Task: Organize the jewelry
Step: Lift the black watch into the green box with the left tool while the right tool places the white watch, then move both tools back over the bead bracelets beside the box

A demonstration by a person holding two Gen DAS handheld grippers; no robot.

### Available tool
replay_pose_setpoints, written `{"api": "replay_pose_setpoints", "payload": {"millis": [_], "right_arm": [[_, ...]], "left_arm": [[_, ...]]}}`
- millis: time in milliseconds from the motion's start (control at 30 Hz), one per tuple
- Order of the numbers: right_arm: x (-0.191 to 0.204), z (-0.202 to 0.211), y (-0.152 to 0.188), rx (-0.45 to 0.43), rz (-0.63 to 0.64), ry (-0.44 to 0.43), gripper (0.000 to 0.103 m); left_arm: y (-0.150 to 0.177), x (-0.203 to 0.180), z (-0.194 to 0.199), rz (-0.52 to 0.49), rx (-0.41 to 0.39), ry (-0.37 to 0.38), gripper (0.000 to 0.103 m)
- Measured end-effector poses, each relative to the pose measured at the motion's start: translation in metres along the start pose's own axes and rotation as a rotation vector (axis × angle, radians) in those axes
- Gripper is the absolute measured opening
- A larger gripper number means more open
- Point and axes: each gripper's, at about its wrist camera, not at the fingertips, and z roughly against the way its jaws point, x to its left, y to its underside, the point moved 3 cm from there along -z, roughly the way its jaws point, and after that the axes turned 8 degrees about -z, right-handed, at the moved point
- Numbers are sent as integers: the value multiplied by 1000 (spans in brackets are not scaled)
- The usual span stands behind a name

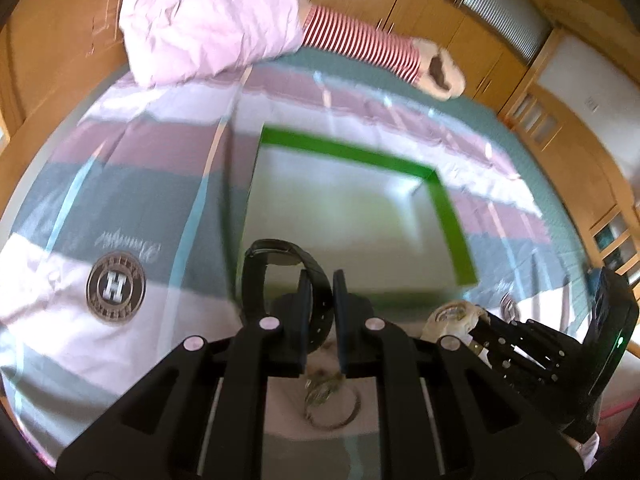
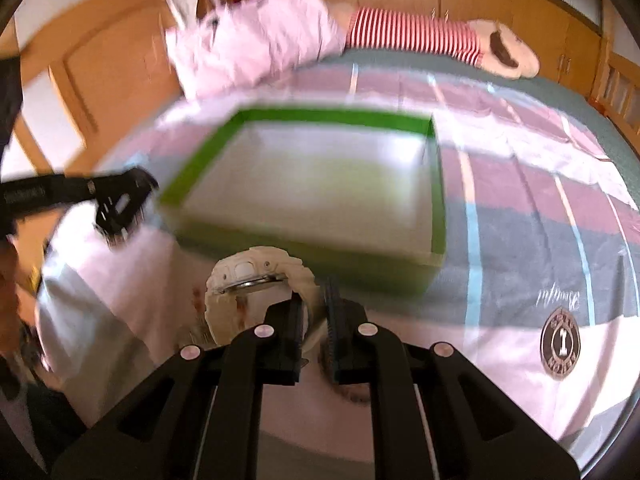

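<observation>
My left gripper (image 1: 322, 280) is shut on the strap of a black watch (image 1: 272, 260), which hangs above the near edge of an open green box (image 1: 348, 152) with a pale inside. My right gripper (image 2: 314, 296) is shut on the strap of a white watch (image 2: 248, 276), just short of the green box (image 2: 332, 116). In the left wrist view the white watch (image 1: 452, 316) and the right gripper (image 1: 520, 344) show at the lower right. The left gripper (image 2: 120, 200) appears blurred at the left of the right wrist view. Below my left fingers, some metal bangles (image 1: 328, 400) lie on the cover.
The box sits on a bed with a striped pink, grey and white cover (image 1: 120, 208) bearing a round badge print (image 1: 116, 286). At the far end lie a pink pillow (image 1: 208, 24) and a red-striped soft toy (image 1: 360, 44). Wooden cabinets (image 1: 480, 48) stand beyond.
</observation>
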Motion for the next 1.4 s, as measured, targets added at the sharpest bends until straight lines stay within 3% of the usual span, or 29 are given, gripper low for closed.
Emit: {"api": "replay_pose_setpoints", "payload": {"millis": [100,200,467,533,600,667,800,900,967,1000,1067,1100,1233,1333,1400], "right_arm": [[-11,-8,-24,-44,-43,20,10],[-27,-32,-40,-31,-109,43,10],[-50,-79,-42,61,-188,91,14],[-49,-79,-40,70,-184,74,25],[-48,-72,-42,47,-173,72,35],[-46,-57,-44,29,-166,55,41],[-47,-24,-31,72,-158,16,44],[-52,-15,-7,150,-123,47,44],[-58,-21,13,213,-108,97,44],[-62,-28,24,260,-110,121,43],[-68,-42,41,342,-110,152,31],[-70,-50,47,377,-102,175,30],[-75,-67,57,418,-99,227,27],[-68,-70,57,422,-127,138,9],[-58,-68,54,403,-139,43,8]], "left_arm": [[-18,-7,-3,-13,-50,10,11],[-31,-13,-21,-22,-64,20,11],[-37,-17,-95,-12,55,33,11],[-35,-20,-102,-22,72,24,18],[-34,-22,-101,-38,68,3,36],[-33,-25,-94,-54,55,-9,40],[-24,-28,-72,-73,66,3,50],[-1,-34,-57,-127,105,-16,58],[19,-35,-56,-154,175,-64,59],[26,-34,-58,-155,194,-70,59],[40,-31,-65,-161,239,-81,59],[46,-28,-68,-166,258,-106,59],[54,-20,-71,-160,279,-141,60],[55,-18,-70,-151,281,-150,68],[56,-20,-70,-151,282,-145,68]]}}
